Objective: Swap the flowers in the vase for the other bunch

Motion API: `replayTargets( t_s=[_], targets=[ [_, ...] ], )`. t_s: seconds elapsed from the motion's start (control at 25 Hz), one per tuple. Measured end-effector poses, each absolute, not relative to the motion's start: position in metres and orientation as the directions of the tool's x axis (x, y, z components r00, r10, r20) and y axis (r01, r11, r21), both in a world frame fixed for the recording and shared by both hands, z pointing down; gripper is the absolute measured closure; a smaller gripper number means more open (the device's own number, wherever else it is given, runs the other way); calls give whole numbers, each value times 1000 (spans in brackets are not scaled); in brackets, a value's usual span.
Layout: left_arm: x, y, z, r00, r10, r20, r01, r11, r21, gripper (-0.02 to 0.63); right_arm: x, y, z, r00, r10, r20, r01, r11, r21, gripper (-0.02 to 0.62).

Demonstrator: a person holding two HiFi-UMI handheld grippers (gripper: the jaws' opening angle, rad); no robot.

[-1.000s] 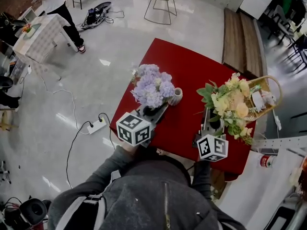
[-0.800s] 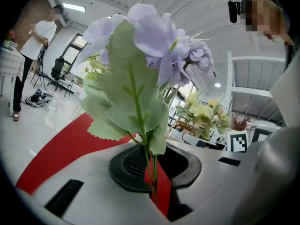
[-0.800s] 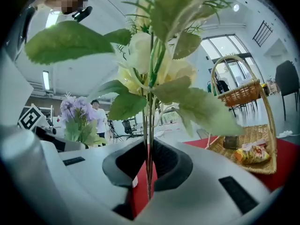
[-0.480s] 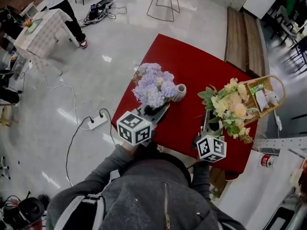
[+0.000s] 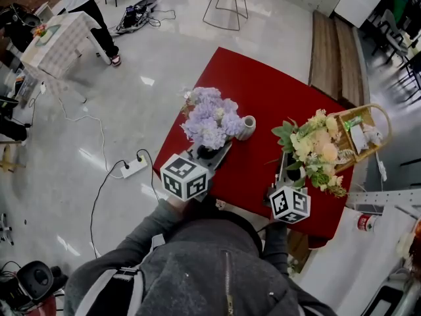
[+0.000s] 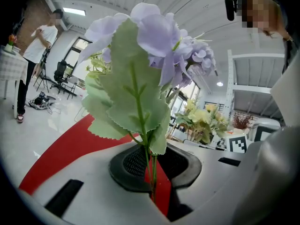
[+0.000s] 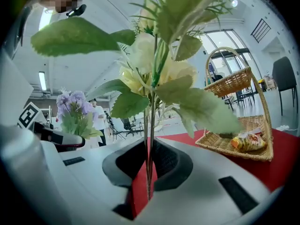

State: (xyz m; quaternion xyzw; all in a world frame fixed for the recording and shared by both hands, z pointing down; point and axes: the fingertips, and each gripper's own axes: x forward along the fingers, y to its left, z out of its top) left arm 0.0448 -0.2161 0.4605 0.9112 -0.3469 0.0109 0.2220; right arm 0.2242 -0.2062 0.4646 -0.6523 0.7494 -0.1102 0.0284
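Note:
My left gripper is shut on the thin stems of a purple flower bunch, which stands upright over the left part of the red table. In the left gripper view the stems run down between the pads. A small white vase stands on the table just right of the purple blooms, and no stems show in its mouth. My right gripper is shut on the stems of a yellow and cream bunch, upright near the table's right side.
A wicker basket with small packets sits at the table's right edge, close behind the yellow bunch. A power strip and cable lie on the floor left of the table. A person stands by a small table at the far left.
The right gripper has sunk slightly with the yellow bunch. The left gripper and the purple bunch have kept still.

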Motion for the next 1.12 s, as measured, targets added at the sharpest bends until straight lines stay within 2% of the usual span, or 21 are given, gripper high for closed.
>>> replayTargets(
  t_s=[0.28,0.64,1.12],
  targets=[
    [45,-214,460,770,-613,176,-623,-662,416,555,224,-204,466,-150,-983,102,-970,126,-207,558],
    [41,-223,444,771,-609,189,-632,-691,351,555,227,-202,466,-134,-987,91,-967,110,-228,558],
    [43,-246,394,805,-580,127,-590,-757,280,555,226,-200,466,-129,-988,82,-967,107,-232,558]
  ],
)
